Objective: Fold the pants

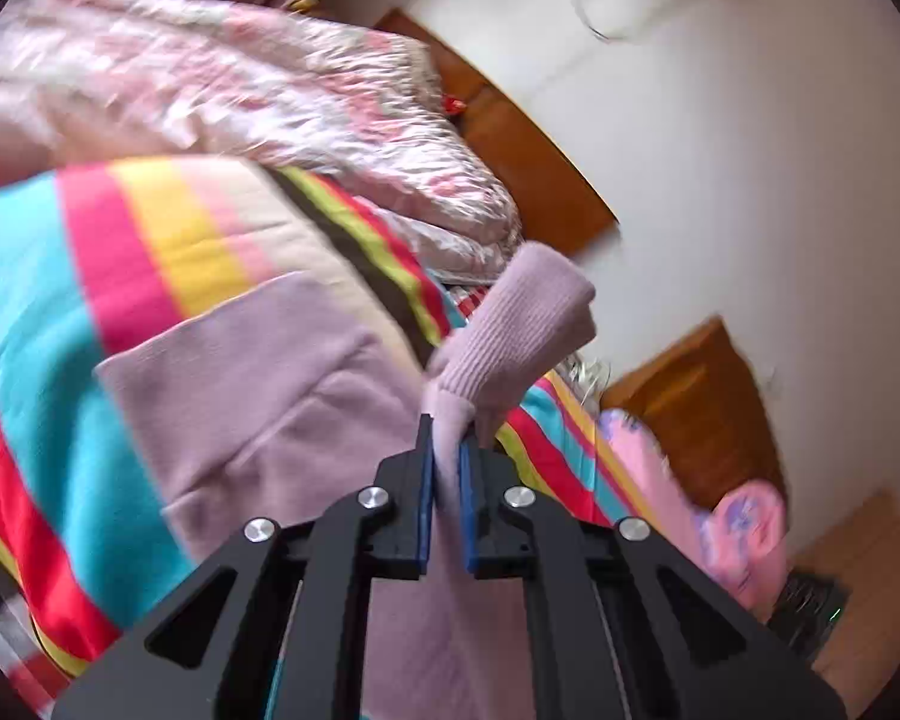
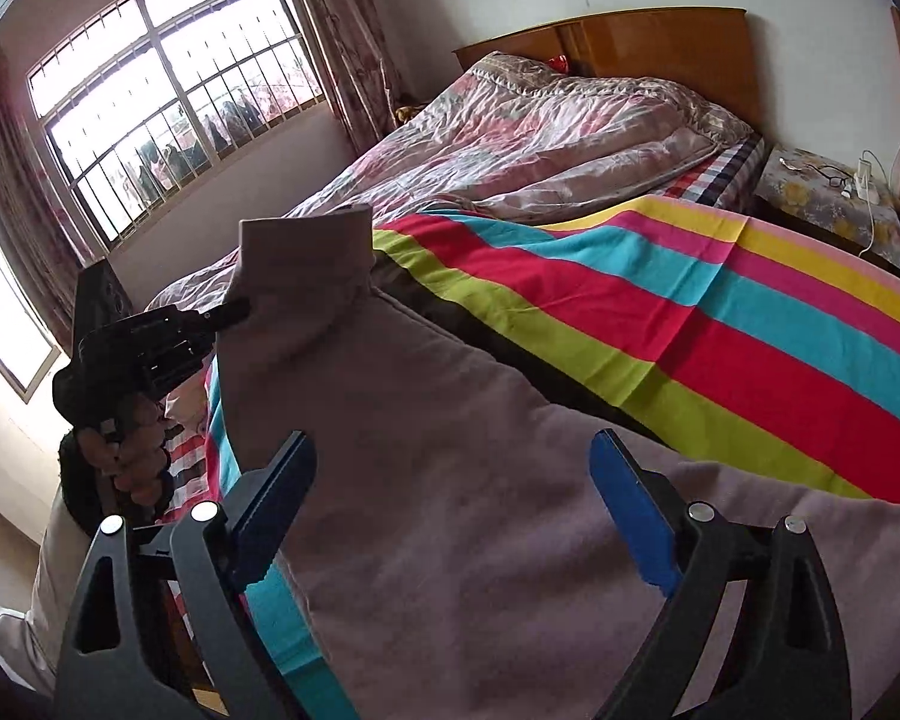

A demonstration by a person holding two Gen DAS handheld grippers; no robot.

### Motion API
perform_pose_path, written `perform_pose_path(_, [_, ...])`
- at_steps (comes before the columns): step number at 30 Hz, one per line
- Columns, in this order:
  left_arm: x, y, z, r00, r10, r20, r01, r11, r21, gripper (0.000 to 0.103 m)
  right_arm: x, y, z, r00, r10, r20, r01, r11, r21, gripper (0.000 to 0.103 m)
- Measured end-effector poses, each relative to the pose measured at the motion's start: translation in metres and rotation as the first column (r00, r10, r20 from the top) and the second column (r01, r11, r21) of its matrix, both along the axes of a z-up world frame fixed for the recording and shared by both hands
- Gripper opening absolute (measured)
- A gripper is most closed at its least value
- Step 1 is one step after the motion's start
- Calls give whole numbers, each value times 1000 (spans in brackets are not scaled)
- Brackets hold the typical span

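The mauve knit pants (image 1: 258, 396) lie spread on a striped bed sheet (image 1: 36, 312). My left gripper (image 1: 447, 438) is shut on the fabric just below a ribbed cuff (image 1: 522, 324), which sticks up past the blue pads. In the right wrist view the same leg end (image 2: 306, 252) is lifted off the bed by the left gripper (image 2: 237, 311), which a person's hand (image 2: 132, 450) holds. My right gripper (image 2: 450, 456) is open above the wide part of the pants (image 2: 450, 540), with nothing pinched between its fingers.
A rumpled pink floral quilt (image 2: 540, 138) covers the far half of the bed, against a wooden headboard (image 2: 642, 42). A nightstand (image 2: 822, 204) with cables stands at the right. A barred window (image 2: 168, 96) is at the left. A pink pillow (image 1: 744, 528) lies beside the bed edge.
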State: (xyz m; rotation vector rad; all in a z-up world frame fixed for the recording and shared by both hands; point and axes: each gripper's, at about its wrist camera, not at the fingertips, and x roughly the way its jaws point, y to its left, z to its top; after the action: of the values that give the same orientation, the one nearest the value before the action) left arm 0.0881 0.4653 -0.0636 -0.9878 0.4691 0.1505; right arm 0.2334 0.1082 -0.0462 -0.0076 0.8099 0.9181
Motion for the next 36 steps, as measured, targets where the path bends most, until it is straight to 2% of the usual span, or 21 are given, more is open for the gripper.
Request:
perform_pose_path(1, [-10, 17, -17, 999, 30, -16, -32, 996, -83, 12, -2, 2, -2, 1000, 9, -5, -9, 1000, 1, 90])
perform_pose_path(3, [-22, 35, -38, 998, 54, -37, -59, 986, -154, 35, -4, 5, -6, 1000, 16, -14, -16, 1000, -4, 90])
perform_pose_path(4, [-25, 39, -42, 999, 37, -4, -37, 982, -183, 37, -7, 8, -8, 1000, 17, -11, -18, 1000, -21, 90])
perform_pose_path(5, [-27, 39, -44, 999, 32, 14, -28, 980, -198, 42, -11, 10, -9, 1000, 21, 2, -21, 999, -46, 89])
perform_pose_path(7, [-25, 33, -35, 1000, 19, 16, -16, 987, -159, 49, -24, 16, -8, 998, 38, 56, -32, 994, -105, 82])
perform_pose_path(9, [-16, 22, -24, 1000, -10, 6, 10, 995, -98, 49, -40, 17, -8, 990, 64, 124, -44, 986, -160, 68])
perform_pose_path(11, [-8, 12, -18, 1000, -21, -19, 20, 999, -43, 49, -54, 14, -11, 981, 98, 167, -61, 976, -210, 59])
perform_pose_path(12, [-5, 11, -18, 999, -23, -26, 22, 999, -35, 49, -61, 13, -15, 976, 116, 183, -71, 970, -234, 52])
perform_pose_path(15, [-1, 12, -26, 999, -22, -50, 19, 999, -50, 45, -89, 9, -29, 955, 209, 212, -137, 941, -311, 40])
perform_pose_path(17, [0, 13, -32, 998, -36, -57, 32, 997, -66, 44, -109, 7, -39, 934, 277, 223, -184, 913, -364, 38])
perform_pose_path(20, [2, 11, -36, 997, -42, -70, 39, 998, -49, 43, -130, 3, -49, 908, 345, 236, -226, 881, -416, 32])
perform_pose_path(22, [3, 10, -36, 995, -37, -95, 34, 999, -30, 35, -135, 2, -55, 907, 353, 228, -227, 869, -440, 31])
perform_pose_path(23, [3, 10, -36, 993, -32, -110, 30, 999, -18, 26, -136, 3, -57, 905, 358, 231, -227, 863, -452, 29])
perform_pose_path(24, [4, 11, -37, 992, -29, -119, 28, 1000, -14, 22, -137, 3, -58, 901, 366, 233, -230, 858, -460, 29])
perform_pose_path(27, [1, 14, -40, 993, -28, -119, 24, 999, -30, 19, -142, 7, -57, 887, 399, 232, -260, 848, -462, 28])
perform_pose_path(31, [2, 15, -41, 992, -26, -123, 23, 999, -32, 19, -145, 15, -65, 863, 435, 258, -243, 803, -544, 28])
perform_pose_path(34, [4, 19, -43, 992, -21, -122, 17, 999, -39, 19, -149, 16, -66, 841, 460, 284, -233, 782, -578, 22])
perform_pose_path(36, [4, 19, -44, 992, -20, -122, 15, 999, -41, 19, -153, 16, -67, 820, 479, 313, -217, 767, -604, 12])
